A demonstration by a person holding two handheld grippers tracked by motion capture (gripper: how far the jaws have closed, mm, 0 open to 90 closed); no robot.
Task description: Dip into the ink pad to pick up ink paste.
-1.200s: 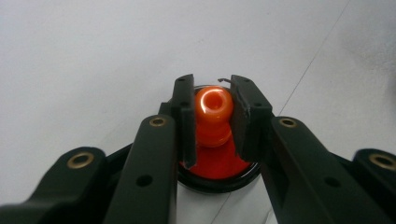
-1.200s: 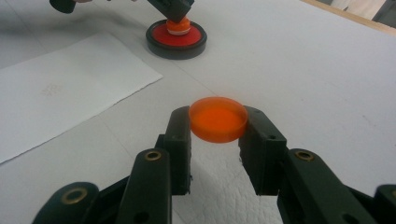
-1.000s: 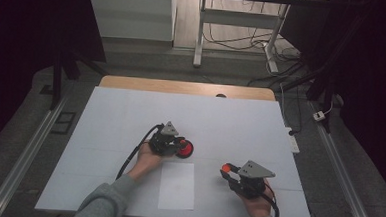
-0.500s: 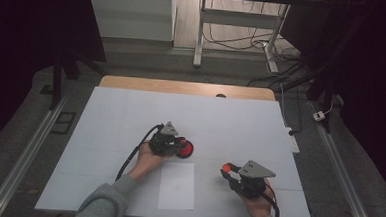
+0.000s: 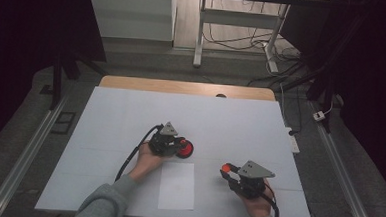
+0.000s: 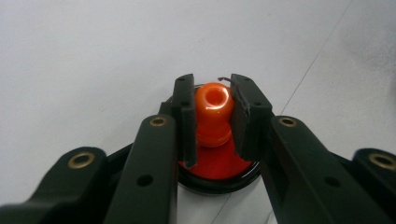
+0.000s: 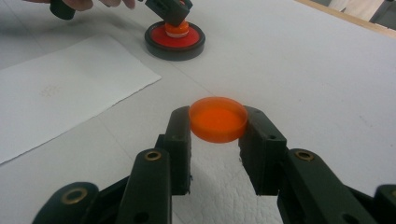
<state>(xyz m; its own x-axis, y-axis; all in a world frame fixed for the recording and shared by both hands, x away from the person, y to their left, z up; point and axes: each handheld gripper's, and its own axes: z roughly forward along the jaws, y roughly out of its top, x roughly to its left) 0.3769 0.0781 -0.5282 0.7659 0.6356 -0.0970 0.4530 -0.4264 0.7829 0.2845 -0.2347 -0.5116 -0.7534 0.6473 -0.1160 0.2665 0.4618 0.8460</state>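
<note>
A round red ink pad (image 6: 219, 169) in a black rim (image 5: 186, 149) lies on the white table cover. An orange stamp knob (image 6: 214, 109) stands upright on it. My left gripper (image 6: 211, 91) is shut on that knob, one pad pressing each side. In the right gripper view, the pad (image 7: 175, 39) sits at the top with the left gripper (image 7: 169, 10) on it. My right gripper (image 7: 217, 125) is shut on a flat orange lid (image 7: 218, 119) and holds it just above the table. In the high view, the right gripper (image 5: 227, 169) is at the front right with the lid (image 5: 225, 167).
A white paper sheet (image 5: 177, 186) lies on the table between the two hands, near the front edge. It also runs along the left of the right gripper view as the paper (image 7: 60, 95). The wooden table edge (image 5: 187, 87) runs along the far side, with cables on the floor behind.
</note>
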